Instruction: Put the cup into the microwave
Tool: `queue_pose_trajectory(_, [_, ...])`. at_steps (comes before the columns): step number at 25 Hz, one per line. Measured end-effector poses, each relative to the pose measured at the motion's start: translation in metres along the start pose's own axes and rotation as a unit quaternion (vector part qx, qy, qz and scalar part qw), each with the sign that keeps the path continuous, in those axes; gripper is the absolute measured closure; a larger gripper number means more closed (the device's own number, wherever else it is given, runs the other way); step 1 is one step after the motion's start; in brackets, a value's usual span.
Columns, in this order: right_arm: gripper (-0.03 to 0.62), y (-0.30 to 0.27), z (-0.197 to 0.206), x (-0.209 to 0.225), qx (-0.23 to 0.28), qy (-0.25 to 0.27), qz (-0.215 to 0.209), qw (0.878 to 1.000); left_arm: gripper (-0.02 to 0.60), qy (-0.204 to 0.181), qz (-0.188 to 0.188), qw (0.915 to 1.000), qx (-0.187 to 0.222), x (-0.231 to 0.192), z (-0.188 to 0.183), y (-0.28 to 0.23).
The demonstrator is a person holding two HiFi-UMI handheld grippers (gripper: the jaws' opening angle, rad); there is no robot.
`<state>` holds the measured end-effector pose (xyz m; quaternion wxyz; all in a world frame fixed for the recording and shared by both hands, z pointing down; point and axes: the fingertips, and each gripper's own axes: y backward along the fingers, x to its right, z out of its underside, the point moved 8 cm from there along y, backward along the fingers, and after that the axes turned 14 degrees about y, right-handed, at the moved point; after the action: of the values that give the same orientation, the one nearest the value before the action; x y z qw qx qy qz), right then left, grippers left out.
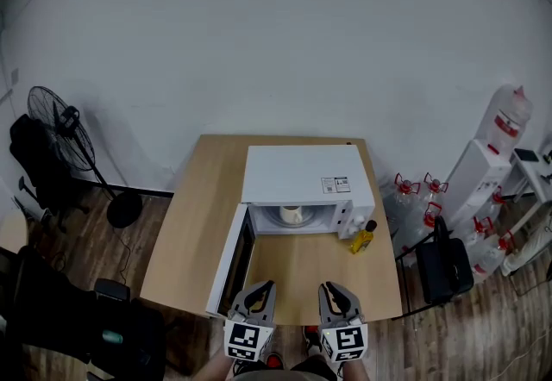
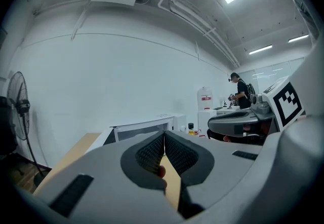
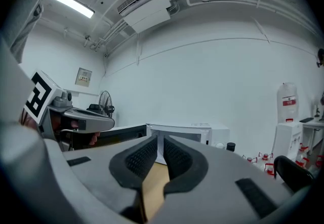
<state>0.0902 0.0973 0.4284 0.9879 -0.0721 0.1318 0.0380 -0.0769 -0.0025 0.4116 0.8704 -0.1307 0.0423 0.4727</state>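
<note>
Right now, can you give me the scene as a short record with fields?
microwave: on the table, door open toward the left
cup: inside the microwave
yellow bottle: black cap, on the table by the microwave's right front
left gripper: jaws together, empty, over the table's near edge
right gripper: narrow gap between jaws, empty

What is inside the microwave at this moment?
A pale cup stands inside the microwave, whose door is swung open to the left. The microwave's top covers the rear and upper part of the cavity, so nothing more can be seen there.
</note>
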Motion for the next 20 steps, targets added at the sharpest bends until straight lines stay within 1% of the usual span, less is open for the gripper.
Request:
queue_pose_trajectory(4, [0.556,0.004,0.0006,-0.0046,0.003,-0.004,0.01,1.0,0.557,0.002,0.0,1.0,-0.003,-0.0034,0.0062,0.0037])
queue_pose_trajectory(5, [0.567,0.004,0.0001,-0.0044,0.005,-0.002,0.015,1.0,0.558,0.002,0.0,1.0,-0.003,-0.004,0.0063,0.0034])
queue_pose_trajectory(8, [0.577,0.0031,-0.0018,-0.0034,0.008,0.002,0.023,1.0,0.557,0.001,0.004,1.0,0.003,-0.0035,0.0003,0.0024])
queue_pose_trajectory(20, [0.577,0.0004,-0.0013,-0.0059,0.007,0.0,0.021,1.0,0.557,0.001,0.009,0.9999,0.005,-0.0045,-0.0037,-0.0018])
